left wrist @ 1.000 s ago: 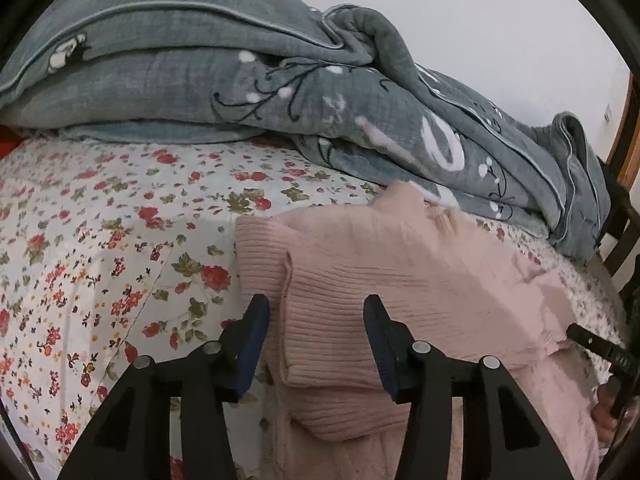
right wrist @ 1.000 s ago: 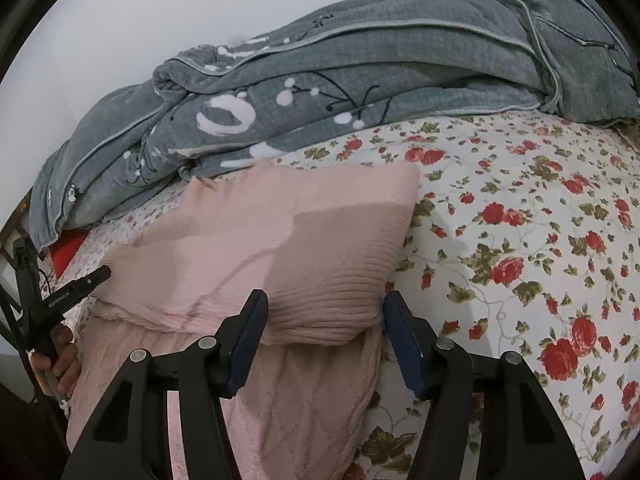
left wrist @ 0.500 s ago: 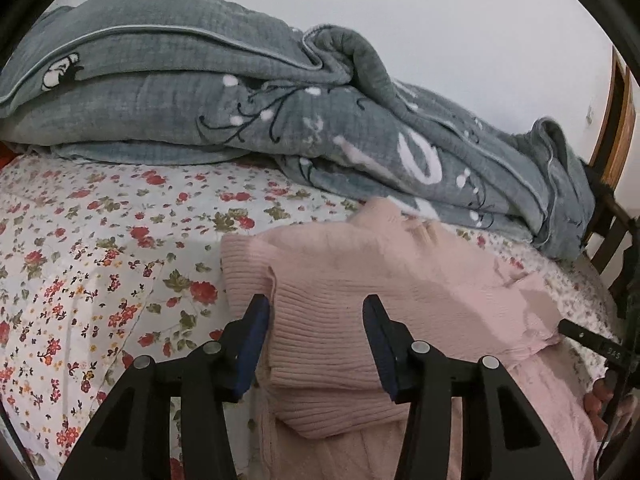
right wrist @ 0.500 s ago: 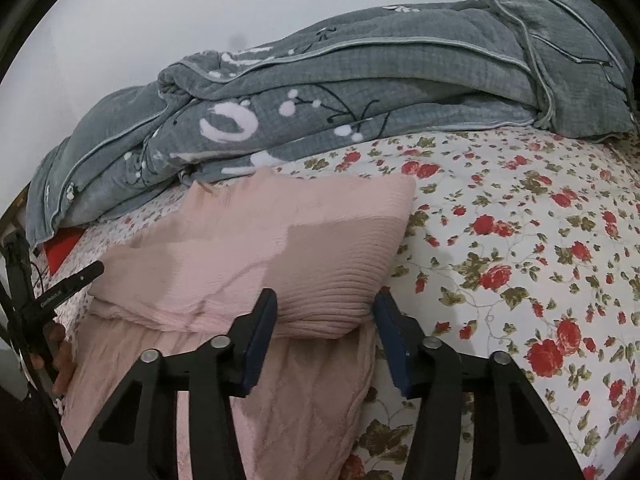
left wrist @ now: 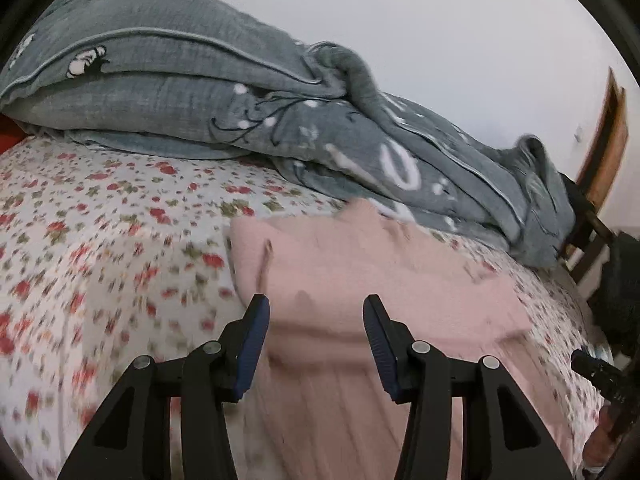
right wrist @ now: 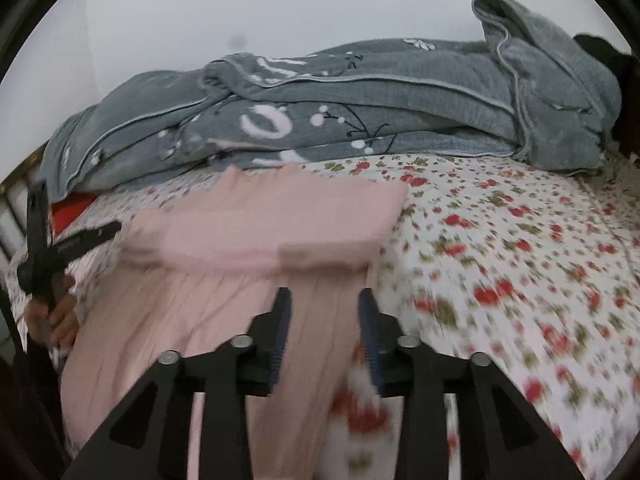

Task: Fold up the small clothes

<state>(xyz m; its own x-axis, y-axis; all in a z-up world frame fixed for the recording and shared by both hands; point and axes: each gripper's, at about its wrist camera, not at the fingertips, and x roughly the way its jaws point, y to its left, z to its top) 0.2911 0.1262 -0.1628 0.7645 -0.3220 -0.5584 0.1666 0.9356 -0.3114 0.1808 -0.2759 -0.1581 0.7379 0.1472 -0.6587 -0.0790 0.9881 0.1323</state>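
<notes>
- Pink sweater [left wrist: 360, 280], centre frame on floral sheet [left wrist: 100, 248], part folded, lower in both views than a second ago.
- Left gripper [left wrist: 316, 340]: half-wide, empty, unchanged.
- Right gripper [right wrist: 322, 332]: closing, narrower than before, fabric edge between jaws, unpinched; next fold likely.

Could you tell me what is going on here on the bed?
A person is folding a pink knit sweater on a floral bedsheet, with a handheld tool in each hand. The sweater's top part already lies folded over. The left tool hovers open over it, gripping nothing. The right tool is closing around the sweater's lower edge. A grey quilt lies bunched behind.
</notes>
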